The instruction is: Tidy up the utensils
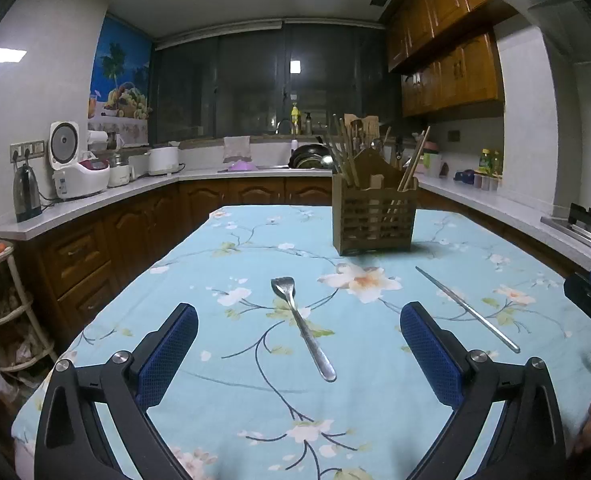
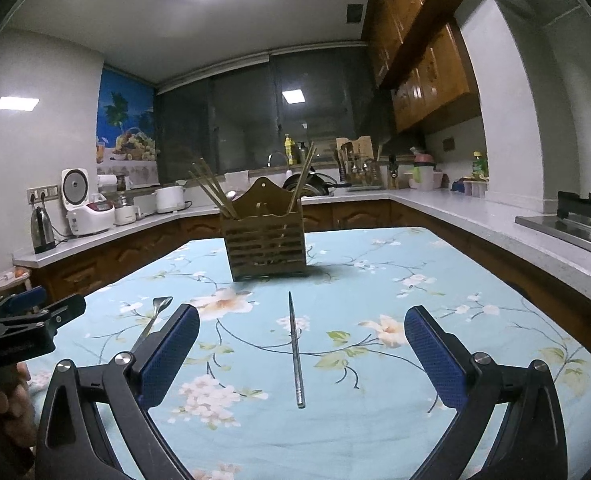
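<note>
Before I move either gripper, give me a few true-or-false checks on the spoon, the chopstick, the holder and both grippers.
1. The spoon lies flat on the cloth. True.
2. The left gripper is shut on the spoon. False: it is open, with the spoon lying free between the fingers.
3. The metal chopstick stands in the holder. False: it lies on the cloth in front of the holder.
4. The holder already has wooden chopsticks in it. True.
5. The right gripper is open and holds nothing. True.
</note>
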Demonstrator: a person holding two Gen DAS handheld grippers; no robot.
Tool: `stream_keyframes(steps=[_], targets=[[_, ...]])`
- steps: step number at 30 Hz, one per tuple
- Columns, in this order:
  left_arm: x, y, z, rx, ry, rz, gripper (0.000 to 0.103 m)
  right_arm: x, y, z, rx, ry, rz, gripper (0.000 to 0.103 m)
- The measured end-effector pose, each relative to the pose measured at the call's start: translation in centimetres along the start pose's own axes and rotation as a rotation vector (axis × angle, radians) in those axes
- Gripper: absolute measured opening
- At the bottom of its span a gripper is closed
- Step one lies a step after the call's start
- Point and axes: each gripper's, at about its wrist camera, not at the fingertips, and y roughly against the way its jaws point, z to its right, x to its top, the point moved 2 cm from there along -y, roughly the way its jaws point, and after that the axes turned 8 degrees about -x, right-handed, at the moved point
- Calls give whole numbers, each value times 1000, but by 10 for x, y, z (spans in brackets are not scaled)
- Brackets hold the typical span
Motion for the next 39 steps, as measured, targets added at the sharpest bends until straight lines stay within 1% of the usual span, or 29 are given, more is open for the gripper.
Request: stream_keyframes(steps=[10,13,33,39], targets=[[0,-1,0,15,4,0,102,2,-3,-2,12,3,-4,103],[0,-3,-1,7,7,-10,102,3,-3,-2,14,1,-2,103],[-3,1,1,16,-10,11,102,3,-3,-3,17,-2,1,103],[-2,4,6,17,-29,20,102,3,-2,-4,26,-6,7,103]])
